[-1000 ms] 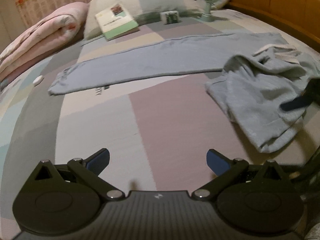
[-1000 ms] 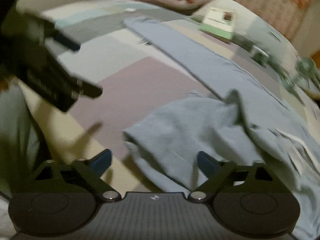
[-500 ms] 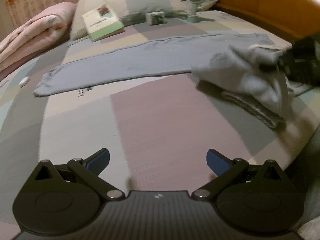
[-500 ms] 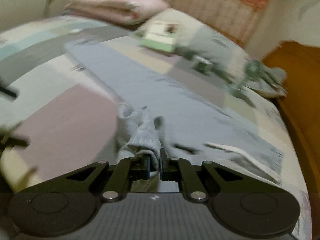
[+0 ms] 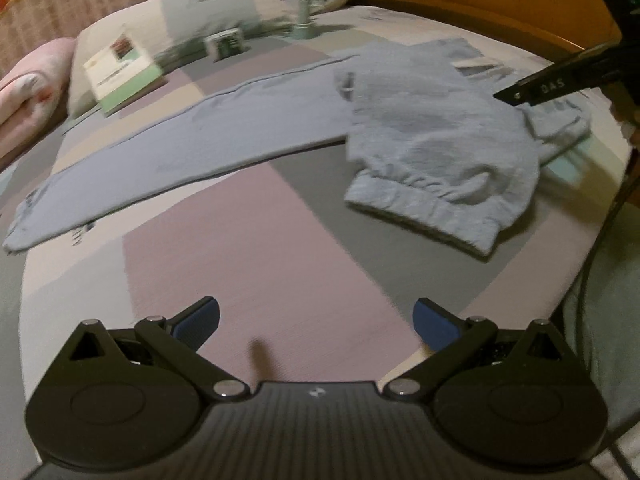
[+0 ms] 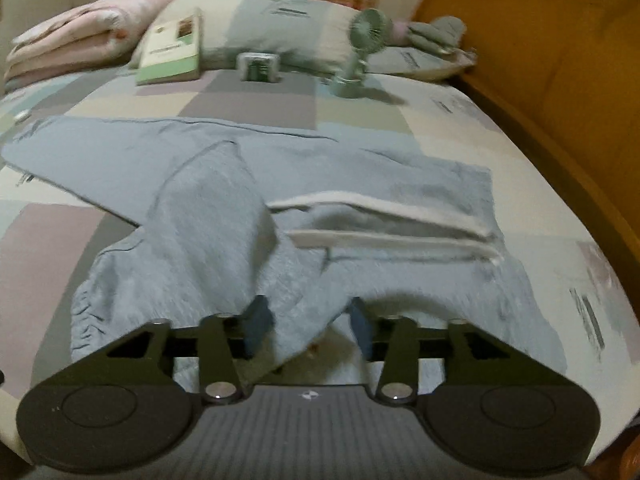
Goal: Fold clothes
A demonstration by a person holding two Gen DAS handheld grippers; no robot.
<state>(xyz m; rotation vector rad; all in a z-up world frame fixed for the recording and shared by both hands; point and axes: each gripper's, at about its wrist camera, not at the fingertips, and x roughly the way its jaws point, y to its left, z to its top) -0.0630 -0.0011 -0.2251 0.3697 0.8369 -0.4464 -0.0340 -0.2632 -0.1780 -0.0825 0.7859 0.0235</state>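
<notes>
Trousers (image 6: 224,216) lie on bed (image 5: 256,248); right gripper (image 6: 306,328) fingers opening around fabric; left gripper (image 5: 316,320) at six o'clock, released, empty.

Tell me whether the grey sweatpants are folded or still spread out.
Partly folded. One leg of the grey sweatpants lies stretched flat across the bed, while the other leg is doubled back toward the waistband.

Patchwork bed (image 6: 460,120) under grey sweatpants (image 6: 200,208), book (image 6: 172,54), fan (image 6: 360,52)
</notes>
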